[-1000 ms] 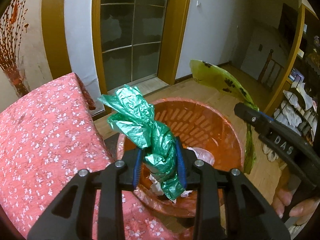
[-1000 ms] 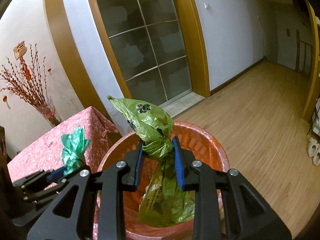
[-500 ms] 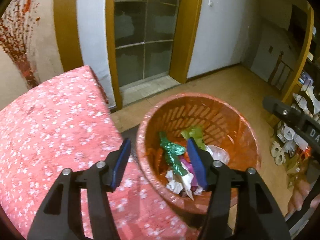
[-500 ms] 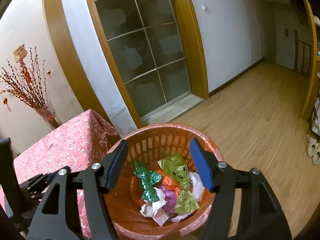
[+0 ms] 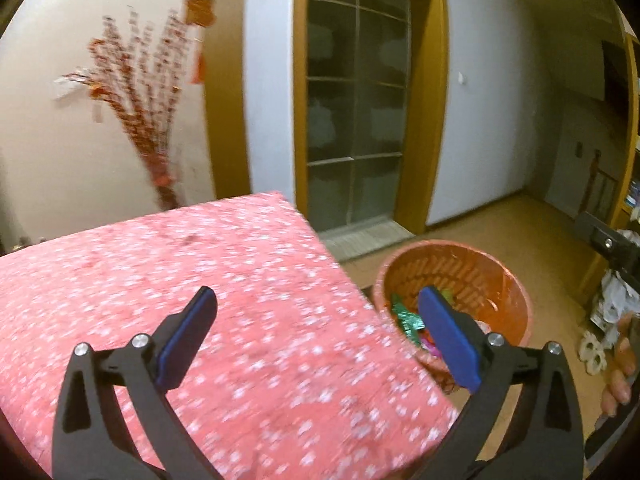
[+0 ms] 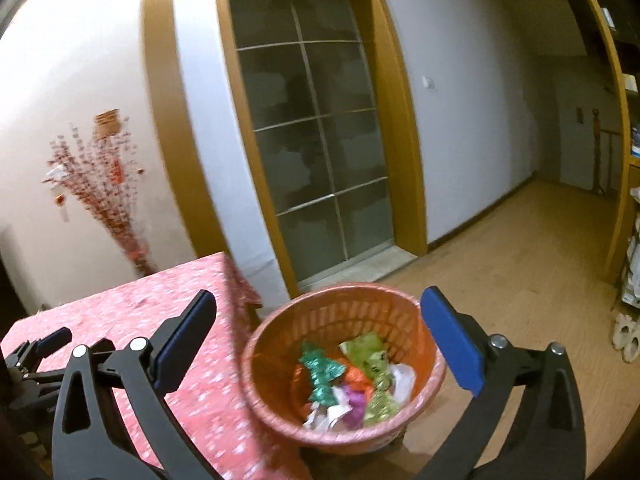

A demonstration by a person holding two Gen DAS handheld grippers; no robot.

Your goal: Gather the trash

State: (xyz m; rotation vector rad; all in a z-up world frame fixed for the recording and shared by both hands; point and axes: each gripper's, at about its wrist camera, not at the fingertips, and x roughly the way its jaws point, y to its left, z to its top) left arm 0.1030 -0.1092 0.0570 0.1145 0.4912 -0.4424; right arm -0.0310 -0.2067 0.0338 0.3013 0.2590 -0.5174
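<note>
An orange plastic basket (image 6: 276, 332) stands on the floor beside the table. In it lie a dark green bag (image 6: 322, 372), a light green bag (image 6: 370, 354) and other crumpled wrappers. The basket also shows in the left wrist view (image 5: 504, 284), partly behind the table's edge. My left gripper (image 5: 316, 336) is open and empty above the table's pink flowered cloth (image 5: 180, 272). My right gripper (image 6: 316, 336) is open and empty above the basket's near rim. The left gripper also shows at the left edge of the right wrist view (image 6: 40, 348).
A glass door with a wooden frame (image 6: 316, 136) is behind the basket. Red dried branches (image 5: 140, 92) stand against the wall behind the table. Wooden floor (image 6: 520, 248) stretches to the right. Shelving (image 5: 628, 200) stands at the far right.
Both grippers opened and dropped their green bags into the basket a second ago. Since then both have drawn back and up, and the left has swung left over the table.
</note>
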